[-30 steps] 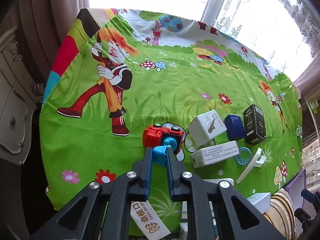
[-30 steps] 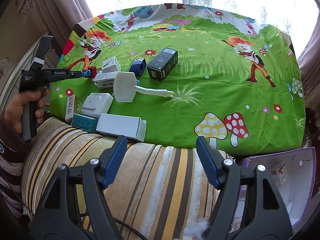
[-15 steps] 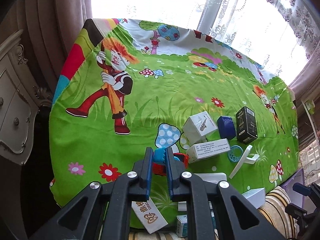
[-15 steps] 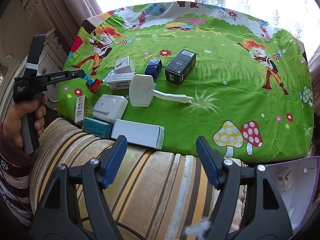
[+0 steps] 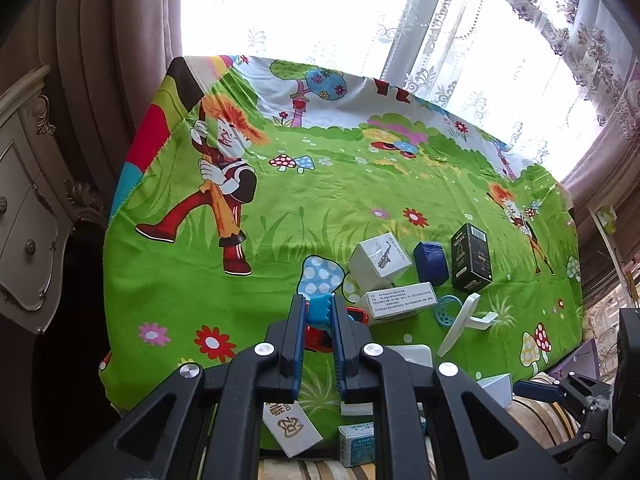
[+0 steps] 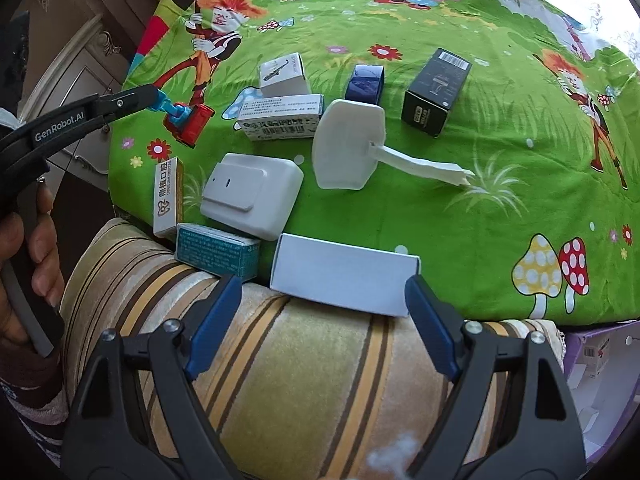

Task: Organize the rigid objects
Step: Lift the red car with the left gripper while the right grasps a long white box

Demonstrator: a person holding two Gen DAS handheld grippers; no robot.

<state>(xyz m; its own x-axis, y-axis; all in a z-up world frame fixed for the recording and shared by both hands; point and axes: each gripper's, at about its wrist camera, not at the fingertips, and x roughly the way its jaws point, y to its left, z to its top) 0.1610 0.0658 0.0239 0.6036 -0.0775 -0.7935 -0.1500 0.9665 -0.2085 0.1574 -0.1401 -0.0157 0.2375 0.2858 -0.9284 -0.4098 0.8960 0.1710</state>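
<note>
- Since the earlier frame: red toy (image 6: 187,122) has come off its spot by the white cube box (image 5: 379,261) toward the cloth's near edge; right gripper (image 6: 320,326) jaws have just been opening, nothing between them.
- Near, right wrist view: right gripper spread wide over the striped cushion (image 6: 304,380), just short of the plain white box (image 6: 342,278) at lower centre.
- Left gripper (image 5: 319,334) clamped on the toy's blue handle (image 5: 320,312); the toy sits left of the printed white box (image 6: 280,116).
- Far: black box (image 6: 436,92), upper right, on the green cloth (image 6: 400,208).
</note>
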